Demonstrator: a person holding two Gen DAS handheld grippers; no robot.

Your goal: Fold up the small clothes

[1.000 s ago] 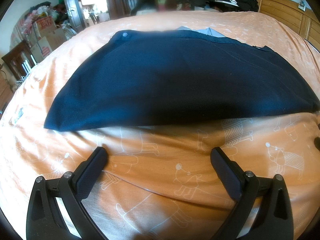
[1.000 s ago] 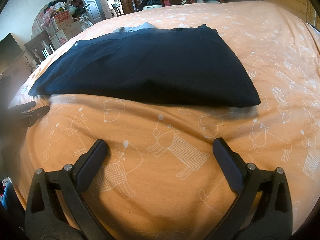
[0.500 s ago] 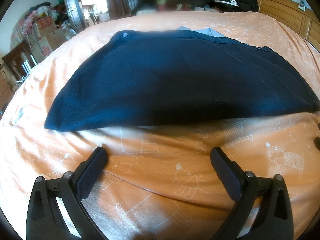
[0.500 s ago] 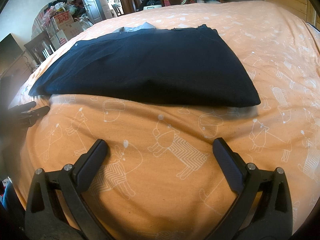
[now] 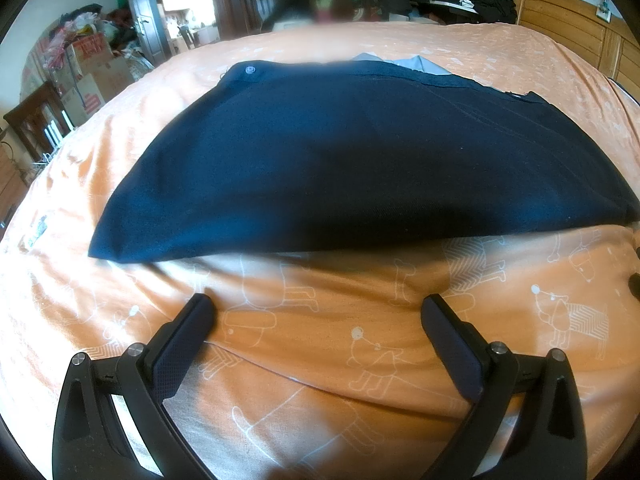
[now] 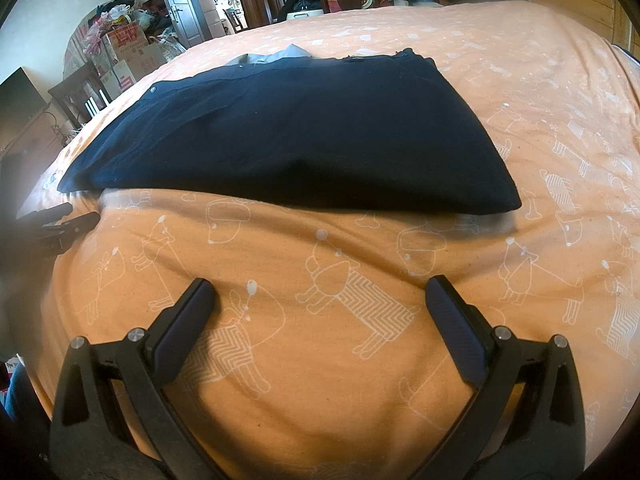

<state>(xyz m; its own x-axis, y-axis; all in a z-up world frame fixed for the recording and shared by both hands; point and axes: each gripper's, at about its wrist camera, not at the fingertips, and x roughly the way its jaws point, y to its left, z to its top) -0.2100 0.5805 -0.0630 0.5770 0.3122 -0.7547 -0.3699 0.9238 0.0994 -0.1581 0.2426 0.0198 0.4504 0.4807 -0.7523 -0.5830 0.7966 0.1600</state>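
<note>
**A:** Where does the garment lie, and how is it likely to handle?

**B:** The navy garment (image 5: 360, 160) lies flat across the middle of the orange bedsheet (image 5: 320, 360), at about 12 o'clock from both grippers. It looks already folded at least once: the near edge is a rounded fold, and a grey lining (image 5: 416, 63) peeks out along the far edge. It seems a soft, light knit, limp rather than stiff, so it should drape and sag when lifted. The cloth does not look slippery, though stacked layers may slide apart if only the top one is pinched.

**A:** Where should it be taken hold of?

**B:** Probably at the corners. From the left gripper (image 5: 318, 312), the near-left corner sits at about 10 o'clock. From the right gripper (image 6: 320, 296), the near-right corner sits at about 1 o'clock. Pinching all layers at once there would likely keep the fold tidy. A snap button (image 5: 250, 69) marks the far-left corner.

**A:** And the claws themselves?

**B:** Both stand spread wide, fingers well apart, holding nothing. Each hovers over bare sheet just short of the garment's near edge; whether the tips touch the sheet cannot be told. The left gripper's tips also show in the right view, at 9 o'clock.
</note>
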